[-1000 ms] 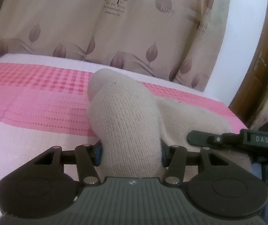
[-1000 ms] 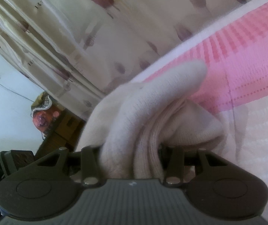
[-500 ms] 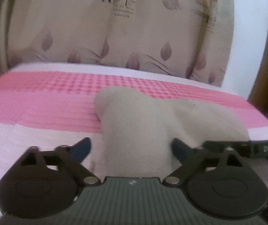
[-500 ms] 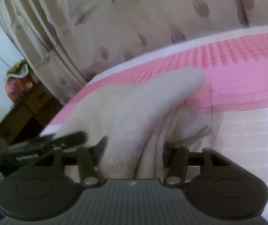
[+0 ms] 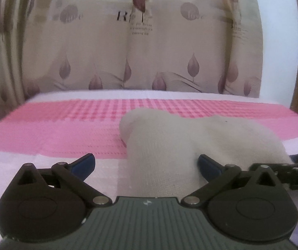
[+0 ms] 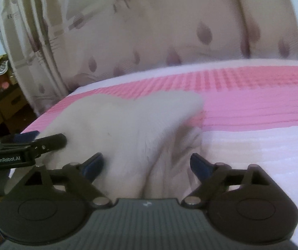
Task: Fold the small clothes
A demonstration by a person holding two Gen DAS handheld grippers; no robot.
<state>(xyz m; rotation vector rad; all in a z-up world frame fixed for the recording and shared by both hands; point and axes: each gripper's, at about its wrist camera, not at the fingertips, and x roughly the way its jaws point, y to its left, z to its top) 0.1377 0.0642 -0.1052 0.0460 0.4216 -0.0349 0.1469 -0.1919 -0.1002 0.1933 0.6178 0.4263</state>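
Both grippers have just been opening, and the beige sock (image 5: 169, 145) that each one pinched a second ago now lies loose between spread jaws. The left gripper (image 5: 146, 163) stands wide, its pads clear of the knit or at most brushing it. The right gripper (image 6: 146, 164) is wide too — its left pad just beside the cloth, gripping nothing. The sock (image 6: 128, 129) rests bunched on the pink bedspread (image 5: 55, 129) directly ahead of both, so this fold looks set down. Beyond hangs a leaf-print curtain (image 5: 149, 52); each gripper crowds the other's side — the only obstruction.
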